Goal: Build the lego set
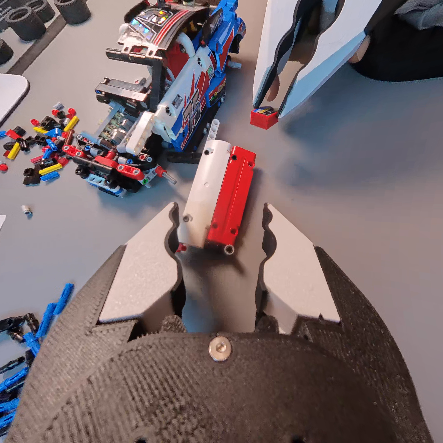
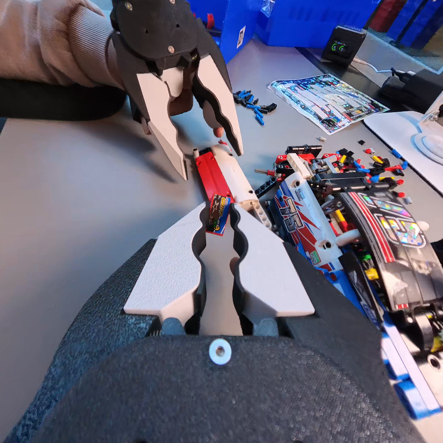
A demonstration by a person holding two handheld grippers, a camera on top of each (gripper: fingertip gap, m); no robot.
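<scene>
The red-and-white panel assembly [image 1: 217, 199] lies flat on the grey table [image 1: 347, 191], just beside the partly built race car [image 1: 172, 96], off the car's numbered white side. The left gripper [image 1: 220, 208] hangs over the panel's near end with its fingers spread wide on either side of it, touching neither edge that I can see. The panel's long axis runs along the gripper's own line, its far end pointing toward the car. The right gripper [image 2: 218, 211] is closed on a small red stickered piece [image 2: 218, 214], held just past the panel's car-side end, close to the car's side. Loose pins and connectors [image 1: 40, 148] are scattered by the car's open chassis end.
</scene>
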